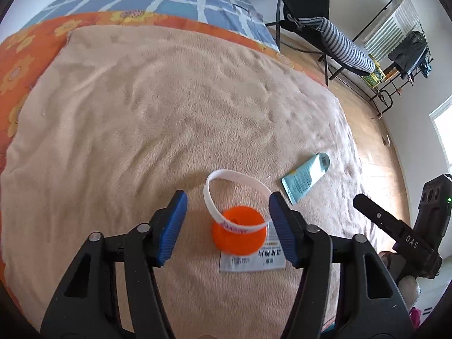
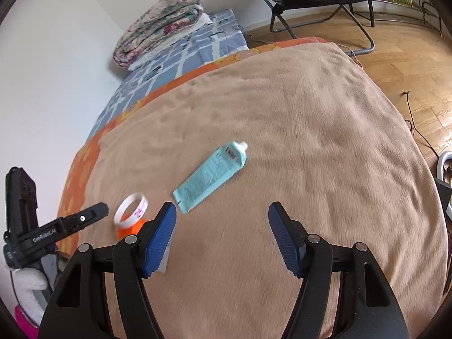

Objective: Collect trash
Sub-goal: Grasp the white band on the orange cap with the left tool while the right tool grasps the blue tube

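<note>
A white wristband (image 1: 226, 186) leans on an orange round lid (image 1: 240, 236), which lies on a white printed packet (image 1: 248, 261) on the beige blanket (image 1: 169, 113). My left gripper (image 1: 227, 226) is open and empty, its fingers either side of the lid and band. A light blue tube (image 1: 306, 176) lies to the right. In the right wrist view the tube (image 2: 210, 176) lies ahead and left of my open, empty right gripper (image 2: 221, 234). The wristband (image 2: 131, 209) and lid (image 2: 131, 228) sit at its left.
The bed's right edge drops to a wooden floor (image 2: 409, 65). A folding chair with a striped cushion (image 1: 341, 45) and a metal rack (image 1: 401, 50) stand beyond. A folded quilt (image 2: 161, 25) lies at the bed's head by the wall. Cables (image 2: 415, 124) trail on the floor.
</note>
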Motion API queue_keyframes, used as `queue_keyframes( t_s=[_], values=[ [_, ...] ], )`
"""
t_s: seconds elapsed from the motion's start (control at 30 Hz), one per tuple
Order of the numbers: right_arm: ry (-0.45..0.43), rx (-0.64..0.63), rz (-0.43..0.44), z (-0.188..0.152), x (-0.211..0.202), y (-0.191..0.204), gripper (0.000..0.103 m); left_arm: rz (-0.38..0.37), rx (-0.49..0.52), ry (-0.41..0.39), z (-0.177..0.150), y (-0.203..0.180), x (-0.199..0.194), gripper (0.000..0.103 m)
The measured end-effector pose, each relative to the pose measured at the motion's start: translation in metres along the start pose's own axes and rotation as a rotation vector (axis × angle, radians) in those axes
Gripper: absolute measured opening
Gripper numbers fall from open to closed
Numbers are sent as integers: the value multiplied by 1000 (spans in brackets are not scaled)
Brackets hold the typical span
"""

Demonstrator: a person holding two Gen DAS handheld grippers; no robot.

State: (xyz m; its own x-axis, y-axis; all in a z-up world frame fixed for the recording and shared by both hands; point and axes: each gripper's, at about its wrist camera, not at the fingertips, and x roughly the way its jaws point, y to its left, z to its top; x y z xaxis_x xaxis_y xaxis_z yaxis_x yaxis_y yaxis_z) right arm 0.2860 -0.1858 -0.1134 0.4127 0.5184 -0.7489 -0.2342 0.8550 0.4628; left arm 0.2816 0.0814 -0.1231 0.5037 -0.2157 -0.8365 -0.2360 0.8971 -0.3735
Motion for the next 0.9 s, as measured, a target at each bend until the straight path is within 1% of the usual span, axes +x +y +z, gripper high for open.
queue_keyframes(
  t_s=[0.33, 0.4, 0.47, 0.53, 0.6, 0.7, 0.73, 0.77, 0.83, 0.9],
  values=[
    [4, 58, 33, 20, 33, -10, 67, 4, 5, 30, 5, 4, 18, 56],
    [5, 72, 38, 23, 39, -12, 67, 8, 15, 36, 6, 3, 21, 50],
    [4, 87, 42, 26, 45, -13, 61, 7, 19, 39, 6, 3, 23, 50],
    [4, 96, 41, 28, 52, -13, 58, 7, 23, 41, 7, 1, 25, 49],
    [6, 97, 28, 30, 59, -13, 53, 5, 29, 47, 7, 0, 28, 41],
    [-15, 77, -16, 33, 64, -9, 41, 20, 46, 42, 7, -4, 31, 40],
    [-17, 70, -27, 33, 65, -8, 30, 23, 49, 39, 6, -4, 32, 37],
    [-17, 65, -36, 34, 66, -7, 24, 25, 50, 40, 7, -5, 33, 33],
    [-29, 68, -29, 36, 66, -9, 21, 30, 54, 37, 7, -6, 34, 31],
    [-39, 72, -22, 36, 63, -11, 17, 41, 72, 27, 6, -8, 33, 13]
  ],
)
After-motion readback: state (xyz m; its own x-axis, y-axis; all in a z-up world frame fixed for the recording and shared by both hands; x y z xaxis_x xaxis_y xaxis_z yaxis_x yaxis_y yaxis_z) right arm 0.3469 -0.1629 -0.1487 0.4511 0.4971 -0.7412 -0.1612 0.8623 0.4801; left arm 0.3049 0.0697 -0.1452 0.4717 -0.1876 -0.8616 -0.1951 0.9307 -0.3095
